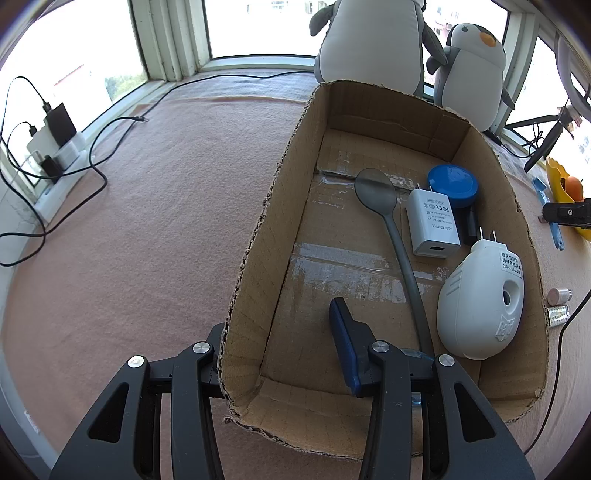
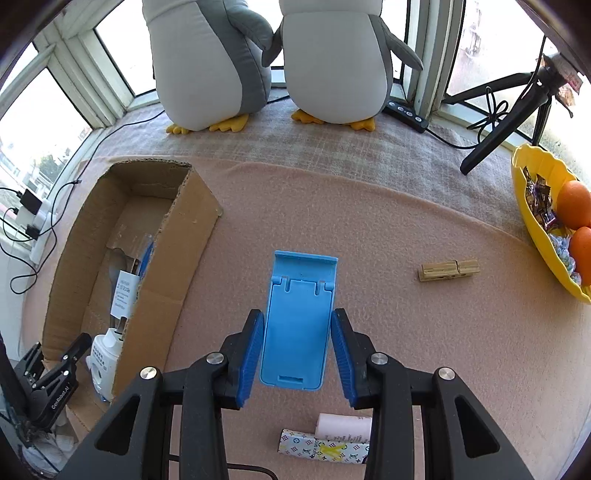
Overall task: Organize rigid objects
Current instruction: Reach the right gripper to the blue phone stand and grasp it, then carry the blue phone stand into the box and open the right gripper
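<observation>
Grippers both clamped — right gripper (image 2: 297,354) on blue phone stand (image 2: 299,321), left gripper (image 1: 280,354) on cardboard box (image 1: 258,236) wall; clothespin (image 2: 448,270) at two o'clock.

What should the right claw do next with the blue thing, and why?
Probably carry it left, over the cardboard box, then lower it in. The right claw already grips the blue phone stand by its sides, the left claw clamps the box wall, and the box's bare floor beside the gray spoon has room.

daylight from windows (image 1: 258,26) | blown-out glare | sharp | fisheye-warped edges
</observation>
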{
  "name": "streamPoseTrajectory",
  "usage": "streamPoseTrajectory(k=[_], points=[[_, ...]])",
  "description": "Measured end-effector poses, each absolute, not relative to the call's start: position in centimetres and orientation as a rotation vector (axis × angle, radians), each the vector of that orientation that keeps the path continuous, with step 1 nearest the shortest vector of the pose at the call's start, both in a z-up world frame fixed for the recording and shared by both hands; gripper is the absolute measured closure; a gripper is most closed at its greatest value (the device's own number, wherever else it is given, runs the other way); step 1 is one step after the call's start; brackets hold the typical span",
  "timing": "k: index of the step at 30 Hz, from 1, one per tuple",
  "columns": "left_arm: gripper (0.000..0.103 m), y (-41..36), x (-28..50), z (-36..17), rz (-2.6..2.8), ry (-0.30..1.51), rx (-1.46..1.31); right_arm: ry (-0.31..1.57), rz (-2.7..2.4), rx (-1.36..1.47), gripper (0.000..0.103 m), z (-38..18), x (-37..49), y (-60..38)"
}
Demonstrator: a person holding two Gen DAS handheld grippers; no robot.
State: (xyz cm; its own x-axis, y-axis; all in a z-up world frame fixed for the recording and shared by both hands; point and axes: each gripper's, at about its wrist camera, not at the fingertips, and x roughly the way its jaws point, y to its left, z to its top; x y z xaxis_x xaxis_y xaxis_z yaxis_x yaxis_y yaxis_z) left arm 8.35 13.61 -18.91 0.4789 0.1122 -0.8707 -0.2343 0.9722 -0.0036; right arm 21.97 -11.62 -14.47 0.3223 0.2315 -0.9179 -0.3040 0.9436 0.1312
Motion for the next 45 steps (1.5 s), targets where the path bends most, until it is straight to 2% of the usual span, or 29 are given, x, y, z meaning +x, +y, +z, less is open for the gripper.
streamPoseTrajectory(k=[11,22,40,45], points=[[0.061,13.5,8.3,-18.9,0.210,1.048,-0.137,1.140,0.530,-0.070,0.069,-11.2,20.5,-4.0],[0.061,13.6,8.2,-19.0,0.204,1.042,-0.151,1.190,0.682,-0.031,0.069,-12.0,19.2,2.1],[0.061,13.6,8.1,-19.0,0.201,1.040,-0.155,1.255,0.718,-0.002,0.068,-13.8,19.1,4.6],[0.061,13.6,8.1,-19.0,0.201,1.040,-0.156,1.251,0.717,-0.008,0.063,-13.6,19.1,4.6]])
